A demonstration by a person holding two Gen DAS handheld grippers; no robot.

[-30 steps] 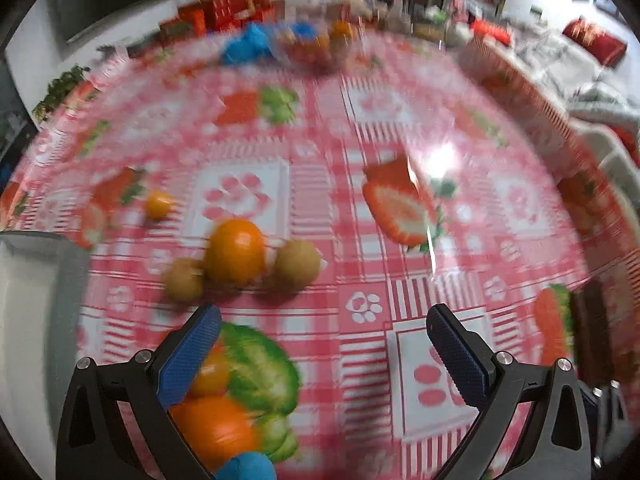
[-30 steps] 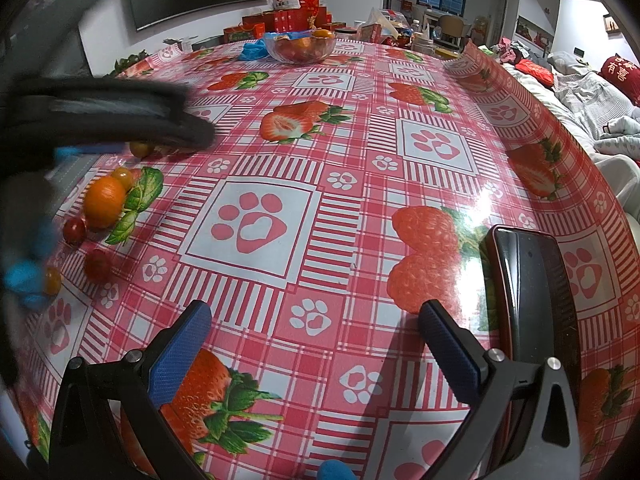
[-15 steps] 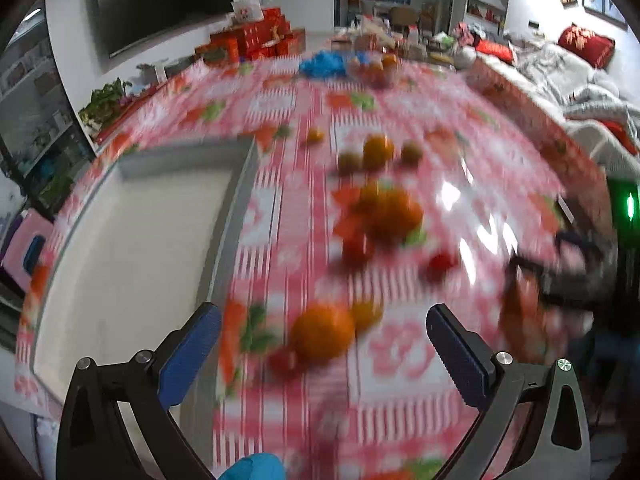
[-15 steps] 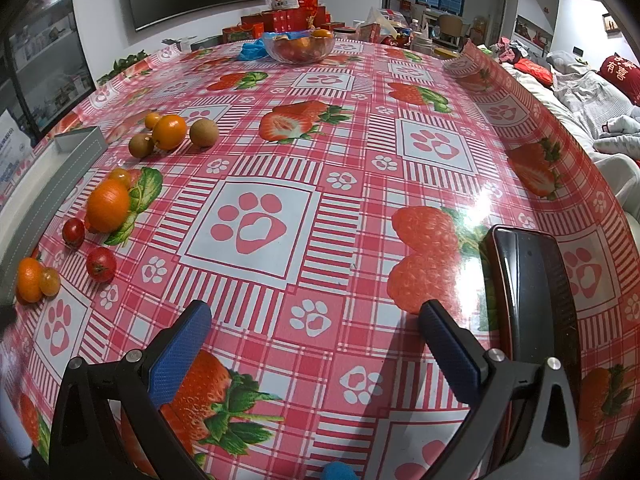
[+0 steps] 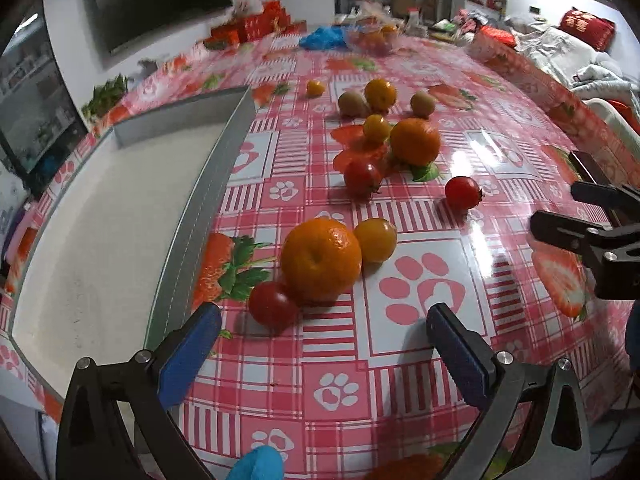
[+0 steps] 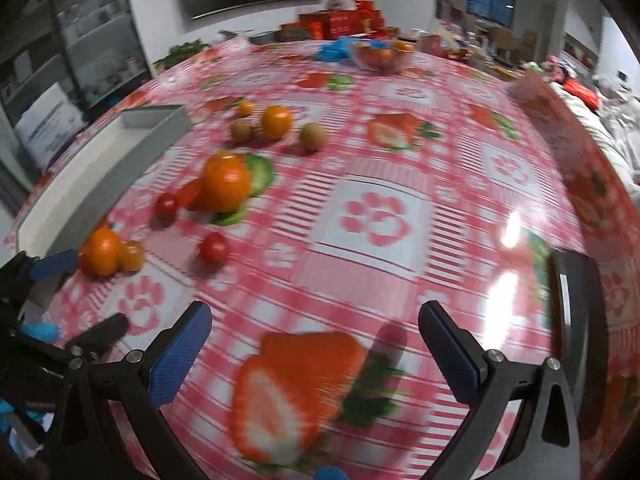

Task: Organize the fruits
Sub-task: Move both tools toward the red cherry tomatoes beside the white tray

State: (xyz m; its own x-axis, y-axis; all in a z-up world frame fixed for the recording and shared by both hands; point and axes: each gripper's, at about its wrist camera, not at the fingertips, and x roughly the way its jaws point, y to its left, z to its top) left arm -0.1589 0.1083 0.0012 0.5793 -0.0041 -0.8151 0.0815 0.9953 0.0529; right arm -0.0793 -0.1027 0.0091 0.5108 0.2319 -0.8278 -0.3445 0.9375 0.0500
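I have my left tool (image 5: 323, 336) spread wide and empty just short of the big round orange mandarin (image 5: 321, 261) straight ahead, the shallow grey tray (image 5: 192, 216) just to its left for sorting, while my right tool (image 6: 315, 338) hangs released.

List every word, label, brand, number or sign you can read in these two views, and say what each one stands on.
No text here can be read with certainty.
Red cushion: gold characters, too blurred to read.
Red boxes: gold markings, too small to read.
White board: lines of print, blurred.
Tablecloth: only paw and strawberry pictures, no words.
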